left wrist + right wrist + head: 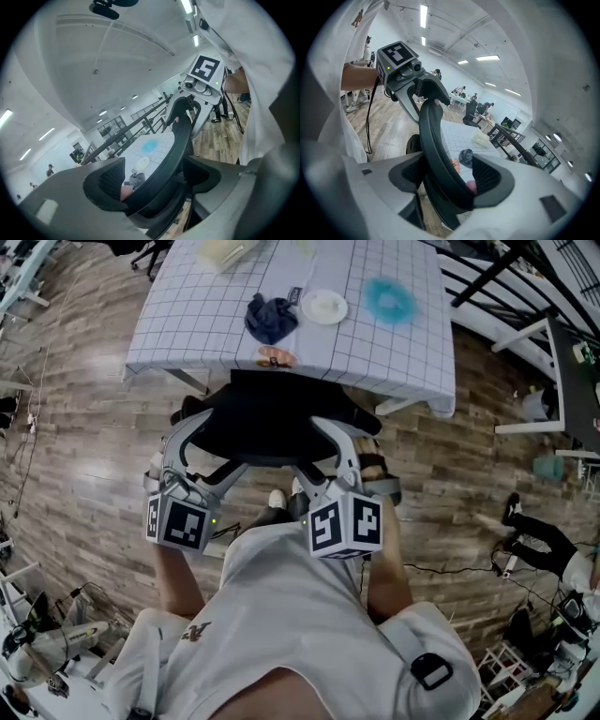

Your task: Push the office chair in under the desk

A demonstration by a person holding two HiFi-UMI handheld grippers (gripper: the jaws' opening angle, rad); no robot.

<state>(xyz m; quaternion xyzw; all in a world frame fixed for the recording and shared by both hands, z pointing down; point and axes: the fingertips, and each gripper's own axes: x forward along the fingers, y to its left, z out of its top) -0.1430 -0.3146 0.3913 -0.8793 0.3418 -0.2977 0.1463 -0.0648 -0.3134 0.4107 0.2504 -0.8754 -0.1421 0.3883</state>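
Observation:
The black office chair (267, 423) stands with its seat partly under the desk (394, 352), which has a white grid-pattern cloth. My left gripper (190, 442) is shut on the left end of the chair back's top rim. My right gripper (335, 442) is shut on the right end. In the left gripper view the curved black rim (178, 140) runs between the jaws of my left gripper (154, 173), with the right gripper (182, 112) further along it. In the right gripper view the rim (429, 140) sits between the pads of my right gripper (445, 180), with the left gripper (427, 93) beyond.
On the desk lie a dark cloth (270, 317), a white plate (324, 307), a blue fluffy thing (389, 299) and a clear container (225, 251). White frames and a dark railing (511, 329) stand at the right. Another person's legs (530, 526) and cables lie on the wood floor.

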